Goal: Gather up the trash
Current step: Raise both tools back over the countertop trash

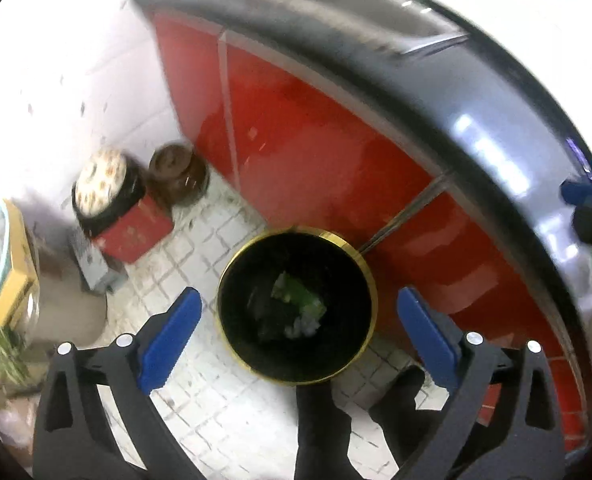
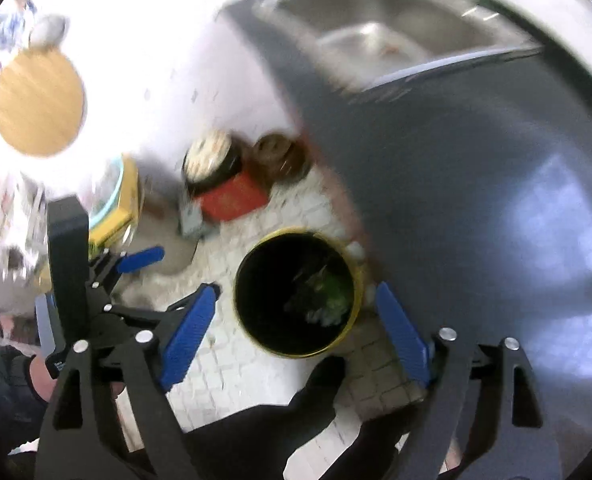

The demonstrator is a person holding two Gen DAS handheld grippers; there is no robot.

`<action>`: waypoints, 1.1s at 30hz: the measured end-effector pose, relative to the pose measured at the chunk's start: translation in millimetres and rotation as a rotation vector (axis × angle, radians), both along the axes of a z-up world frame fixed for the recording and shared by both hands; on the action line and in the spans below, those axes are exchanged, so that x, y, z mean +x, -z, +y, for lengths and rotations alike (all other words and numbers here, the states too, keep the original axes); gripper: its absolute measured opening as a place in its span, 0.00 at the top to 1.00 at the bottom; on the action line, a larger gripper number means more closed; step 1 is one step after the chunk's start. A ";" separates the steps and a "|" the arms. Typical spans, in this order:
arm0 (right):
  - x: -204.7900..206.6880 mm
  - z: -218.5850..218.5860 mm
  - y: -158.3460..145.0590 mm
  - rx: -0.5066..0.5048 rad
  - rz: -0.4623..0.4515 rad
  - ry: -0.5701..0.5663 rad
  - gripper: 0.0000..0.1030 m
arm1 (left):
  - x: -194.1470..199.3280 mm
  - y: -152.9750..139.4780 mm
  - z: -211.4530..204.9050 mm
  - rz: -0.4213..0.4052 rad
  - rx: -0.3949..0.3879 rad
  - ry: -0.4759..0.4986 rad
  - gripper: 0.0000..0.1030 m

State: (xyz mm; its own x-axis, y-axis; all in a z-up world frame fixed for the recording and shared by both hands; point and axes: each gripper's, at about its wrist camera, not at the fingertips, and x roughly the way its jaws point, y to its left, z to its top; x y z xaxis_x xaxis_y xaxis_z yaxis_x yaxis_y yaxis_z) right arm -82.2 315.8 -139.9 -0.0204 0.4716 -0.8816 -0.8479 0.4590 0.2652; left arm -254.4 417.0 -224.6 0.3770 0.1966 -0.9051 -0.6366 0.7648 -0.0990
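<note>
Trash (image 1: 298,304), green and pale scraps, lies at the bottom of a round black bin (image 1: 296,378) with a gold rim, standing on the white tiled floor (image 1: 200,248). In the right wrist view the same trash (image 2: 324,294) shows inside the bin (image 2: 256,320), blurred.

Left gripper (image 1: 299,334): poised above the bin, blue fingers (image 1: 170,338) spread wide to either side of the bin's mouth, nothing between them. In the right wrist view the left gripper (image 2: 96,276) appears to the left of the bin, held by a person's hand (image 2: 42,376).

Right gripper (image 2: 298,336): also above the bin, blue fingers (image 2: 190,330) spread apart and empty, the bin's mouth seen between them.

Behind the bin stands a red cabinet front (image 1: 316,152) under a dark grey desk (image 1: 496,112), into which a steel sink (image 2: 376,36) is set. Beyond the bin to the left, against the wall, sit a red box (image 1: 136,232), a black pot with a pale patterned lid (image 1: 104,188) on it, and a brown jar (image 1: 178,174). A round wooden board (image 2: 38,106) shows far left of the bin in the right wrist view.
</note>
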 end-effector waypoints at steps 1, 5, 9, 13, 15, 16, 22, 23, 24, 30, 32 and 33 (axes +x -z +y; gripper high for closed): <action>13.8 -20.4 -15.7 0.017 -0.027 0.057 0.20 | 10.6 -13.3 -8.2 -0.009 0.017 0.031 0.07; 62.3 -103.2 -60.3 0.054 -0.111 0.273 0.18 | 63.3 -57.3 -46.6 -0.071 0.042 0.159 0.07; 110.0 -207.7 -94.4 0.065 -0.177 0.514 0.18 | 136.2 -93.9 -103.4 -0.152 0.028 0.331 0.07; 139.0 -313.5 -112.1 0.064 -0.224 0.713 0.18 | 214.2 -125.2 -187.8 -0.227 0.051 0.551 0.07; 148.6 -366.7 -113.9 0.053 -0.236 0.808 0.18 | 234.8 -133.8 -221.1 -0.255 0.047 0.625 0.07; 152.3 -390.6 -114.0 0.051 -0.241 0.851 0.18 | 249.0 -138.2 -243.5 -0.266 0.040 0.672 0.07; 162.2 -471.5 -101.0 0.038 -0.217 0.966 0.18 | 298.0 -144.1 -331.5 -0.253 0.015 0.827 0.07; 164.9 -477.7 -97.5 0.037 -0.213 0.970 0.18 | 302.4 -141.6 -340.8 -0.244 0.015 0.837 0.07; 167.8 -481.1 -95.1 0.036 -0.209 0.967 0.18 | 308.7 -138.4 -351.1 -0.232 0.013 0.847 0.07; 197.8 -486.5 -65.2 0.011 -0.166 0.910 0.23 | 341.4 -113.4 -377.0 -0.148 -0.021 0.788 0.07; 210.0 -483.8 -52.8 -0.007 -0.152 0.884 0.25 | 350.0 -104.0 -377.2 -0.118 -0.043 0.753 0.07; 212.9 -482.3 -48.1 -0.014 -0.150 0.872 0.25 | 355.6 -97.9 -379.6 -0.104 -0.062 0.735 0.07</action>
State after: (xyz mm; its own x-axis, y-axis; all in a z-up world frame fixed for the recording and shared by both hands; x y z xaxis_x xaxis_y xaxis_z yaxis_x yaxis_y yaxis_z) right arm 130.7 -166.4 -91.8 0.4575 0.2545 -0.8520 -0.2200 0.9608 0.1688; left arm 101.3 37.4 -126.7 0.4762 -0.1894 -0.8587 0.0524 0.9809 -0.1873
